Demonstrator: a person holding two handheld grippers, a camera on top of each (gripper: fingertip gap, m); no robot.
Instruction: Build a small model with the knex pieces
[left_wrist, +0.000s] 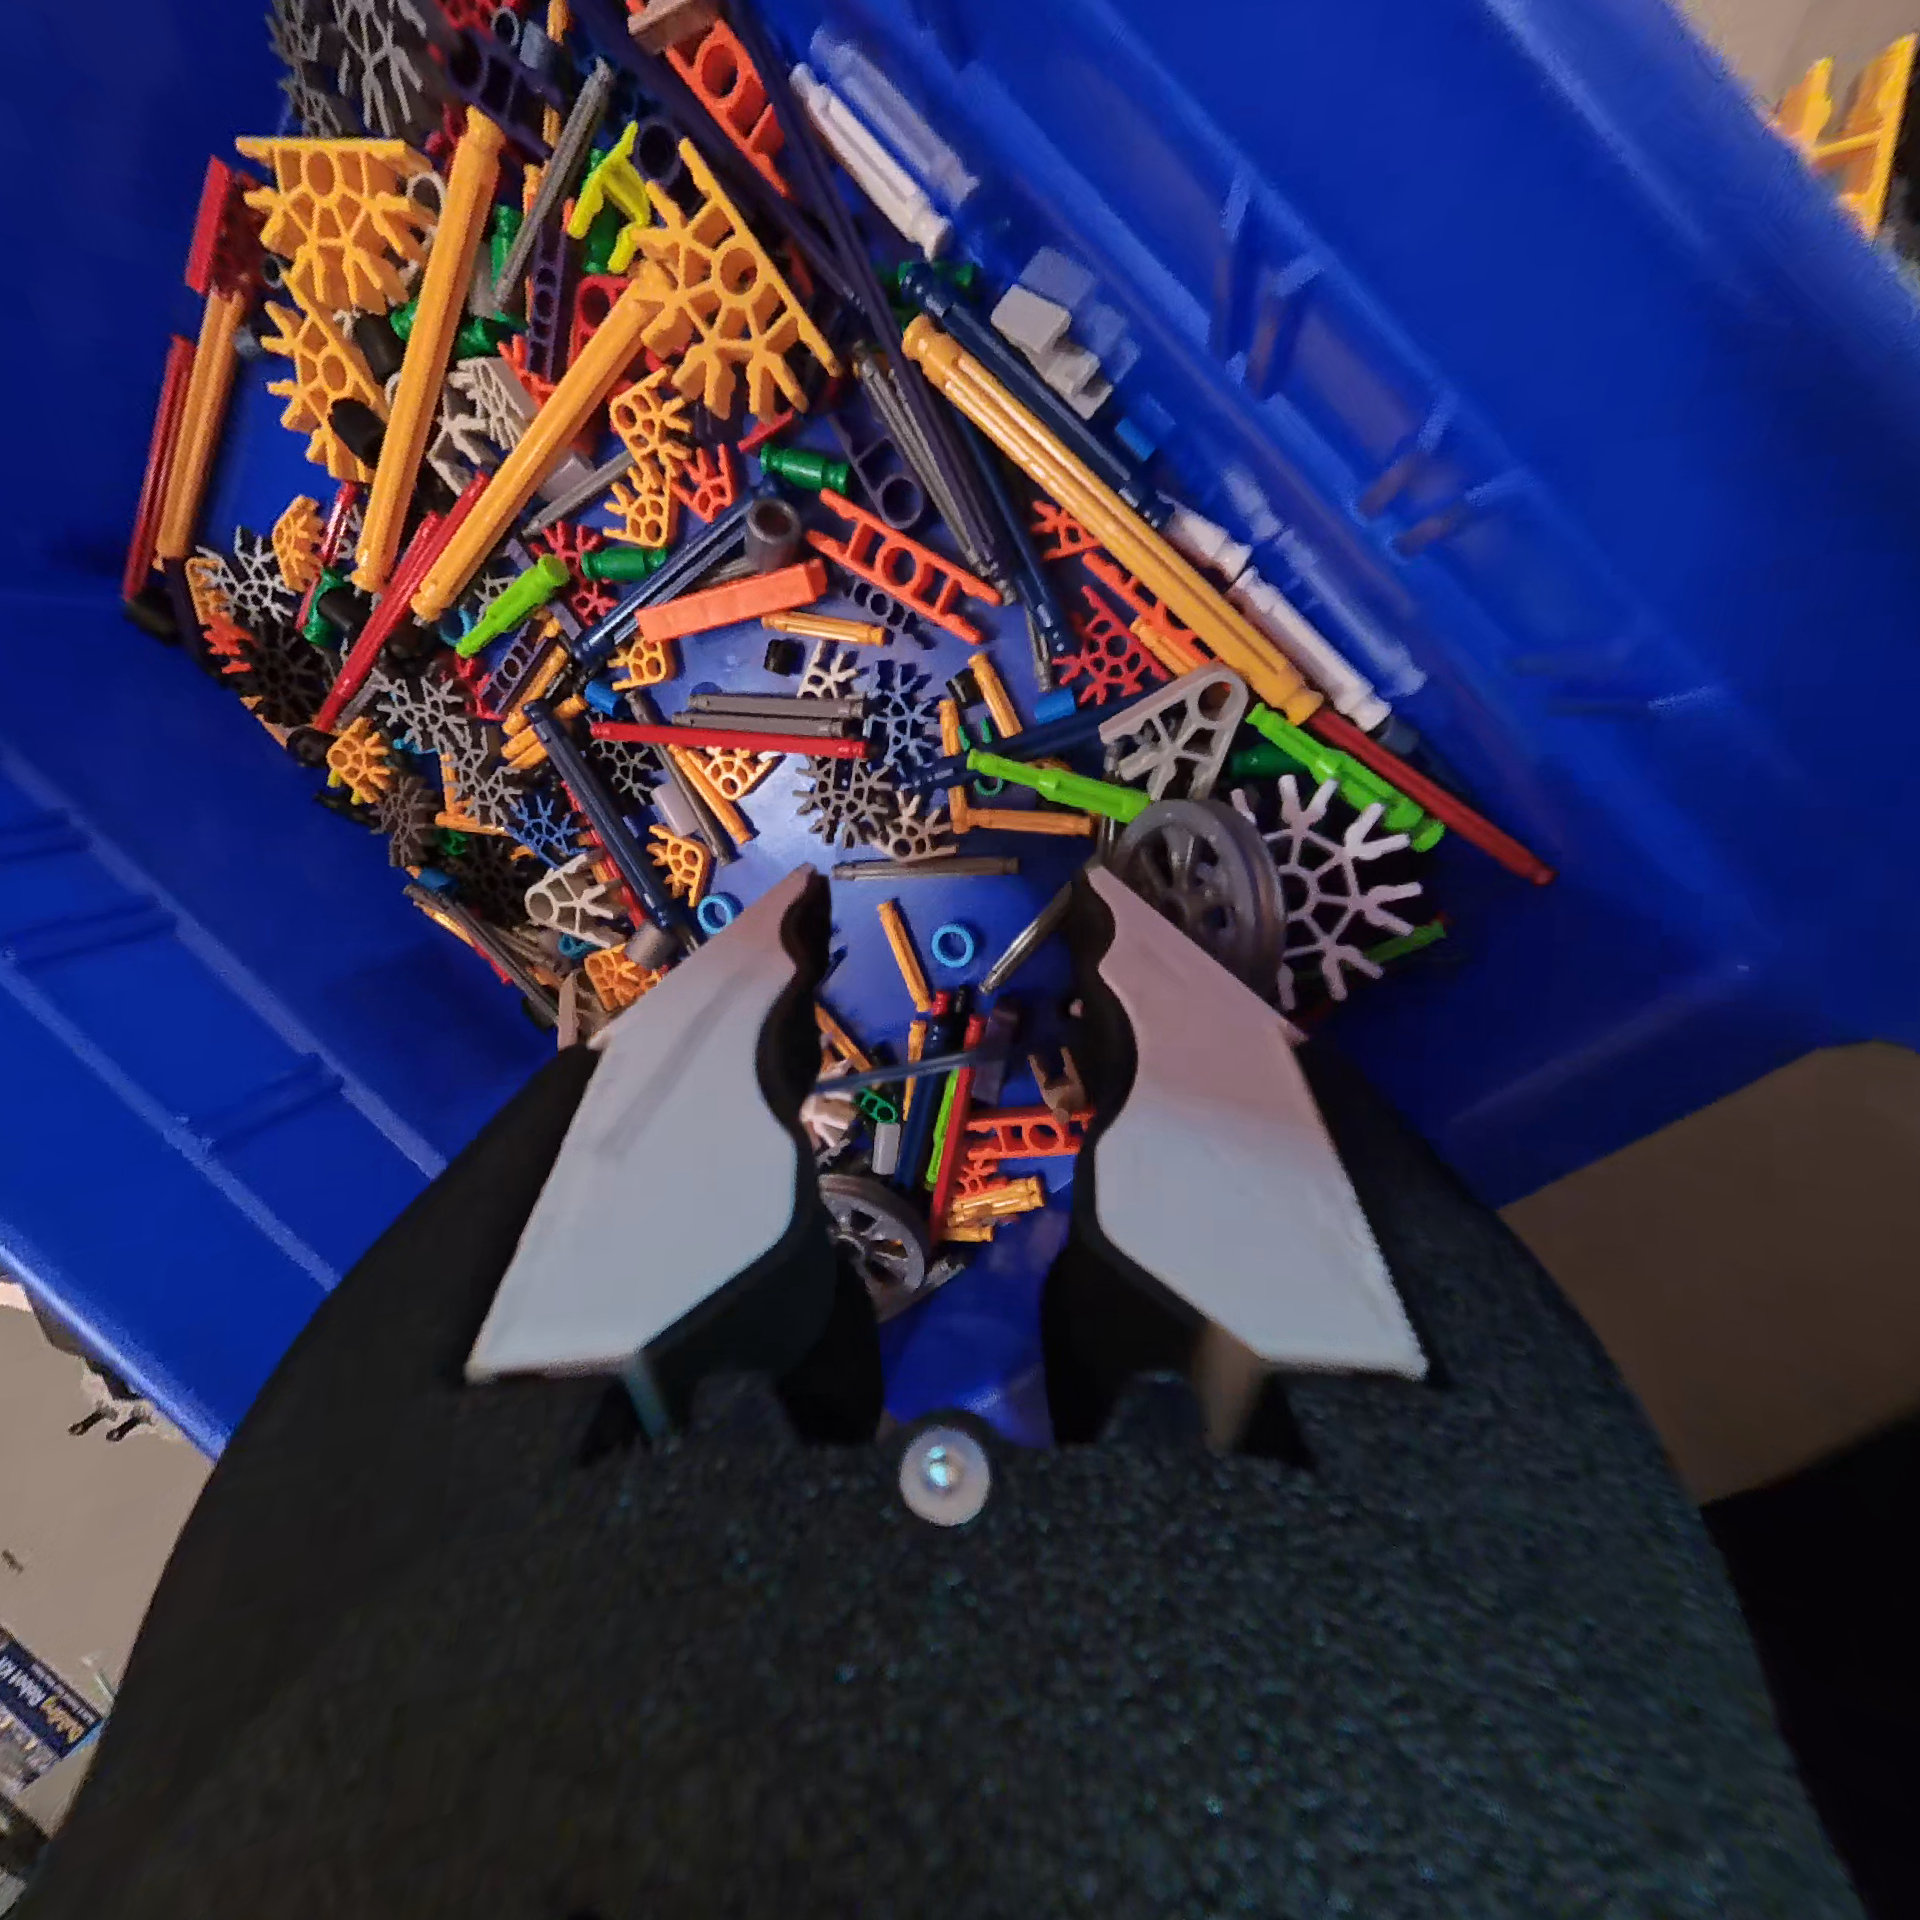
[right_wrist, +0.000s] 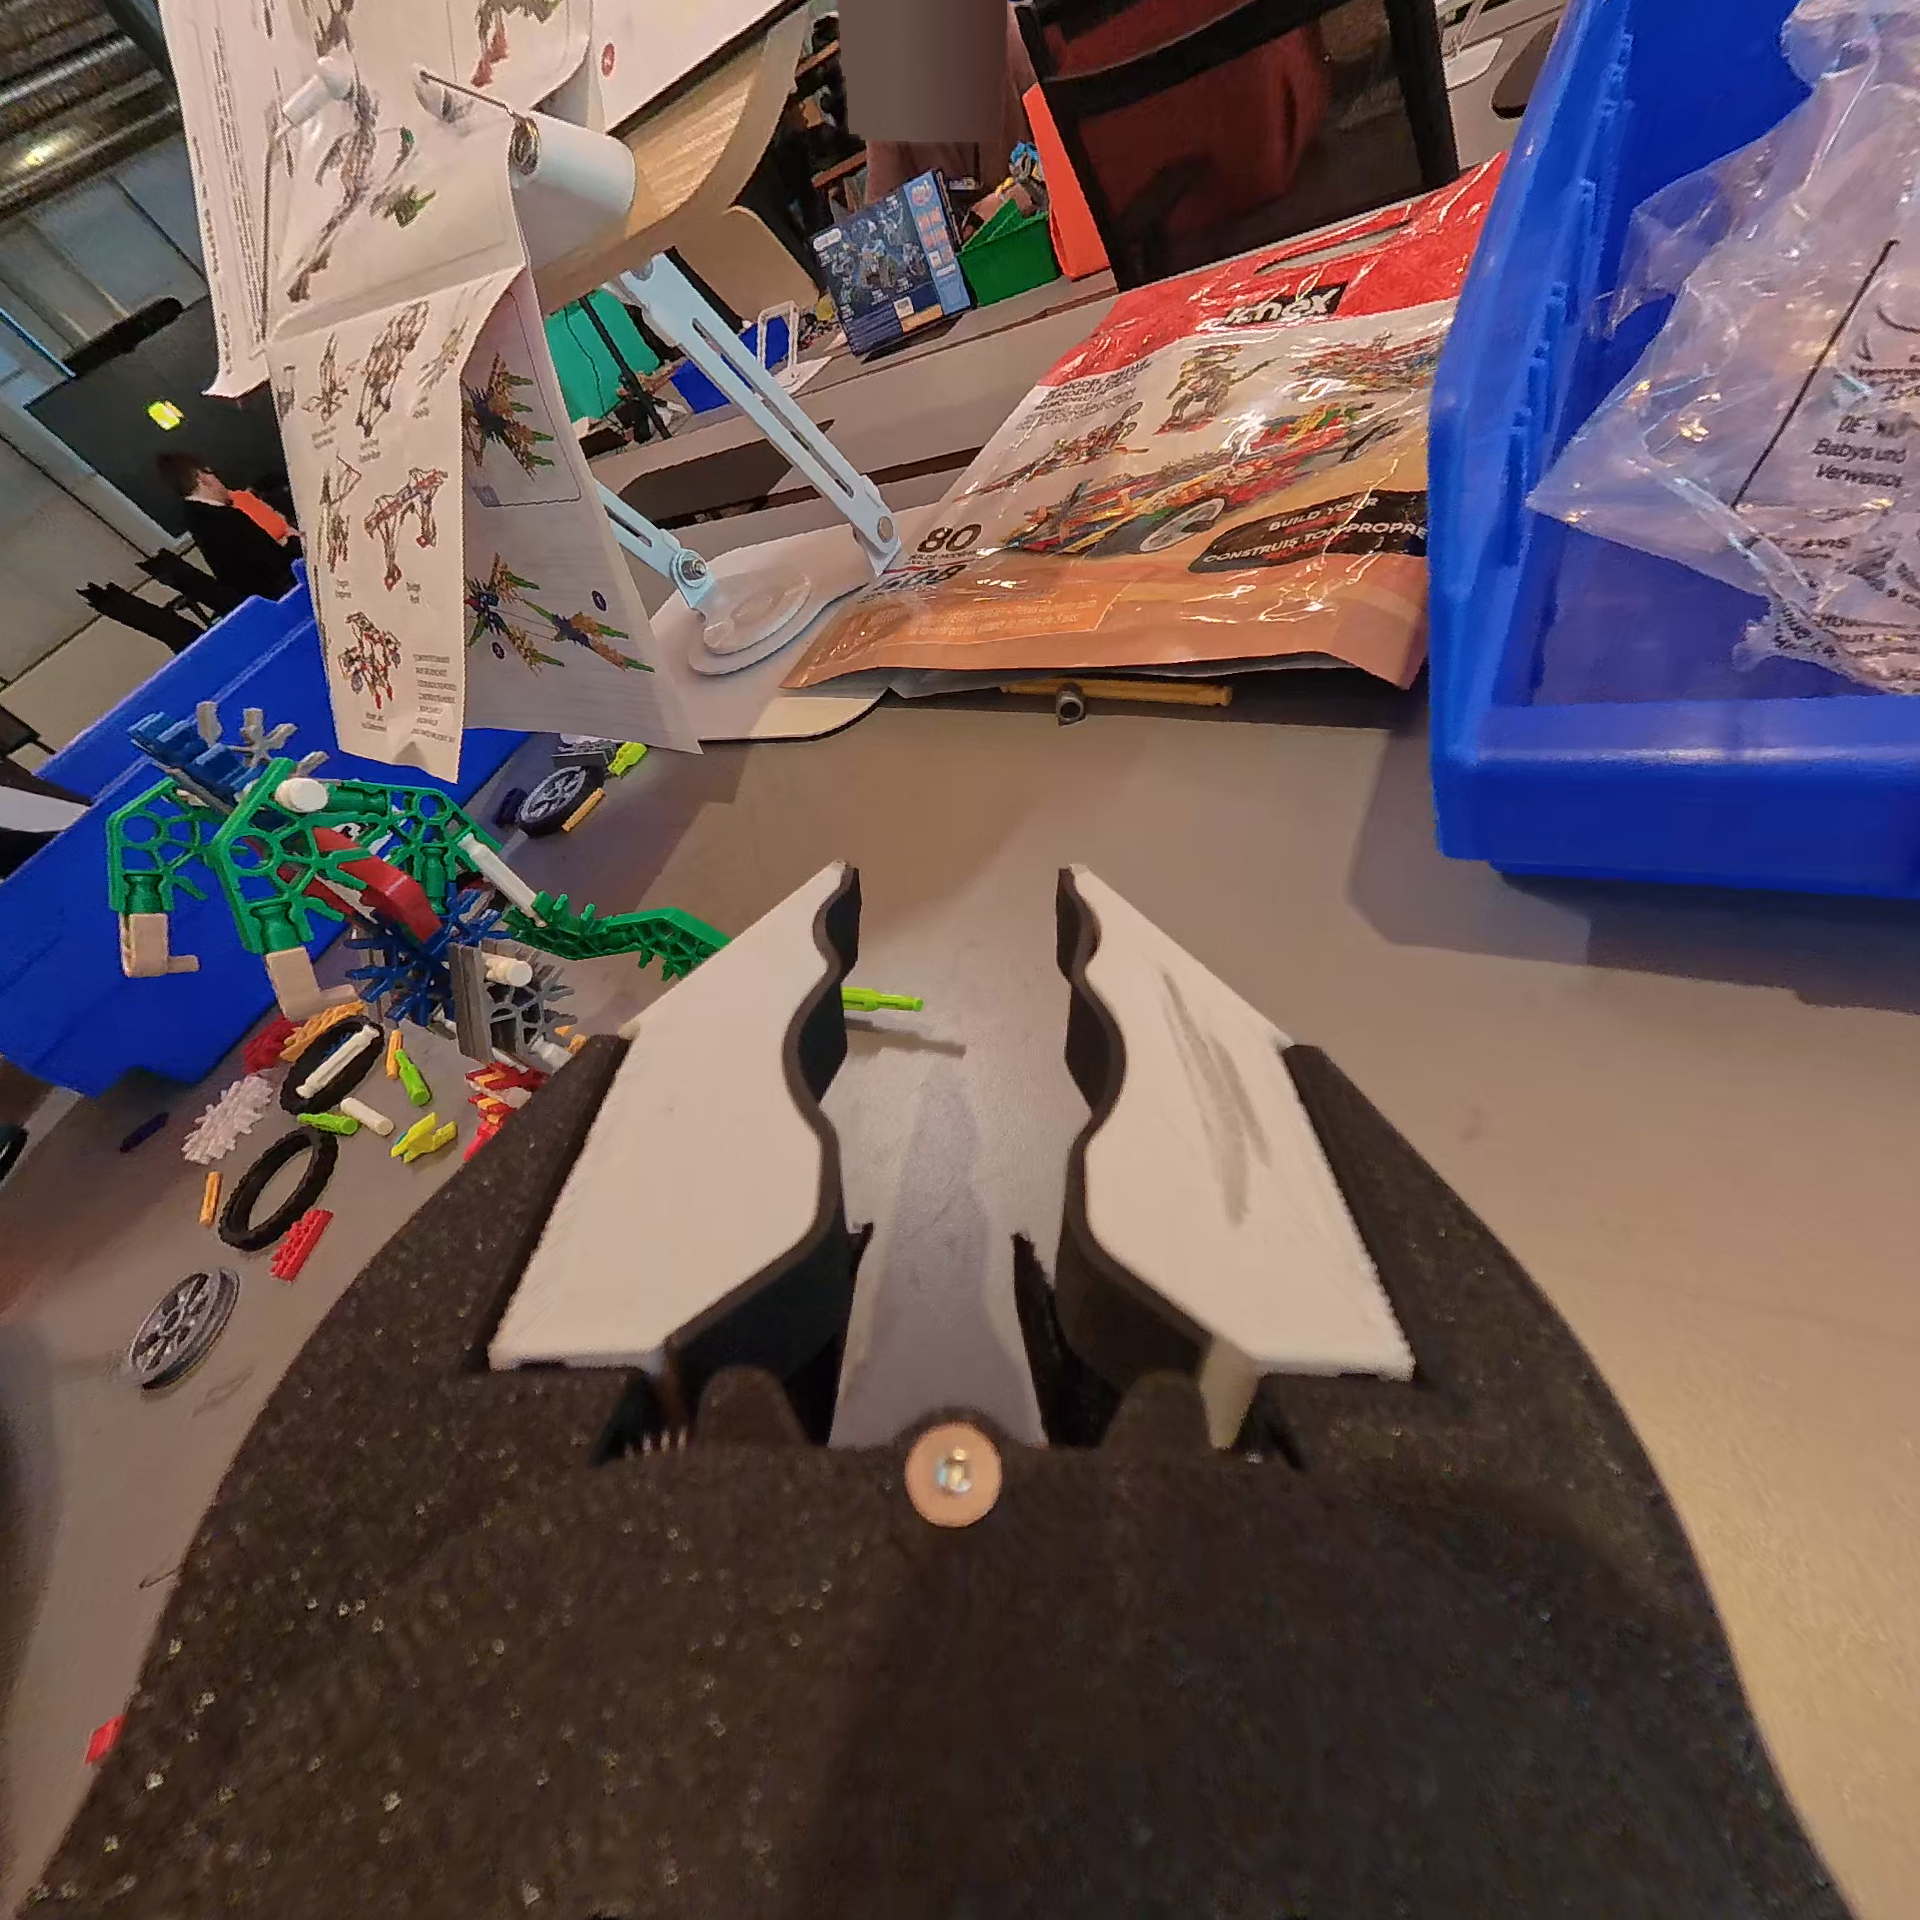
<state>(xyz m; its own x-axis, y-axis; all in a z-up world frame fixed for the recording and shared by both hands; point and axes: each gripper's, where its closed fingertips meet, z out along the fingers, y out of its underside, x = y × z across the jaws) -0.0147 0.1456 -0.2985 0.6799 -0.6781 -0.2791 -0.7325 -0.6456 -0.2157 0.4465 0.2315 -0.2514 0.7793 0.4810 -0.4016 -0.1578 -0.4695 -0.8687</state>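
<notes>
My left gripper (left_wrist: 948, 883) is open and empty, hanging over a blue bin (left_wrist: 1455, 520) full of loose construction-toy rods, connectors and wheels. Below its fingertips lie a short yellow rod (left_wrist: 902, 951), a blue ring (left_wrist: 951, 945) and a grey wheel (left_wrist: 1195, 883). My right gripper (right_wrist: 956, 883) is open and empty above a grey table (right_wrist: 1558, 1143). A small lime-green rod (right_wrist: 883, 1002) lies just by its left finger. A partly built green and blue model (right_wrist: 364, 904) stands to the left.
A second blue bin (right_wrist: 1662, 779) holding clear plastic bags (right_wrist: 1787, 364) stands at the right. A printed toy package (right_wrist: 1195, 499) lies behind, with an instruction sheet (right_wrist: 395, 436) hung on a white stand (right_wrist: 748, 613). Loose tyres (right_wrist: 278, 1190), a wheel hub (right_wrist: 182, 1328) and small pieces lie left. Left tips to right tips: about 45 cm.
</notes>
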